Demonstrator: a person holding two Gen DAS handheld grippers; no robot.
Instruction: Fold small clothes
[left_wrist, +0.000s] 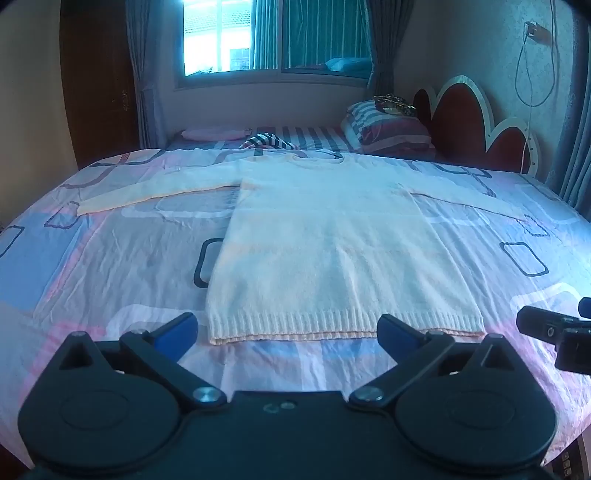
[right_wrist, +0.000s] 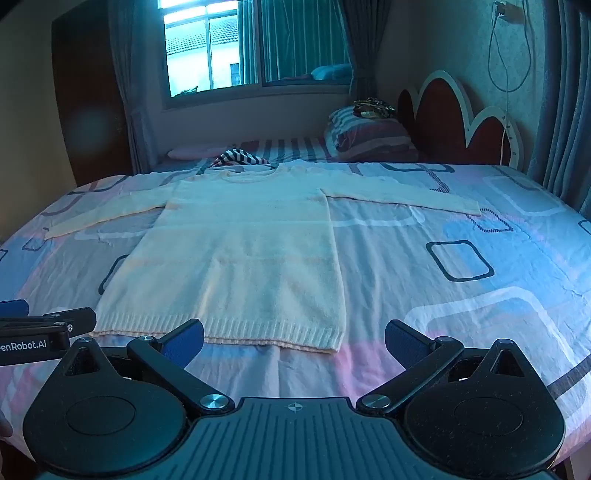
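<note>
- Readable text: partial white lettering "enRobot.AI" on the black body of the left hand-held gripper, seen at the left edge of the right wrist view. No other legible writing.
- Surface: a bed with a wrinkled pastel sheet printed with rounded squares in blue, pink and white.
- Room: window with teal curtains at the back, dark red scalloped headboard on the right, white cable hanging from a wall plug above it.
- Task item: cream knitted long-sleeved sweater lies flat on the bed, sleeves spread out to both sides, ribbed hem nearest the grippers, neckline towards the window.
- Left hand-held gripper: released, jaws wide apart, nothing between them, hovering just short of the hem.
- Right hand-held gripper: released, jaws wide, empty, near the hem's right corner.
- Around: striped pillow by the headboard with a dark, gold-patterned item on top, too small to identify; black-and-white striped cloth behind the neckline, pink cushion to its left.
</note>
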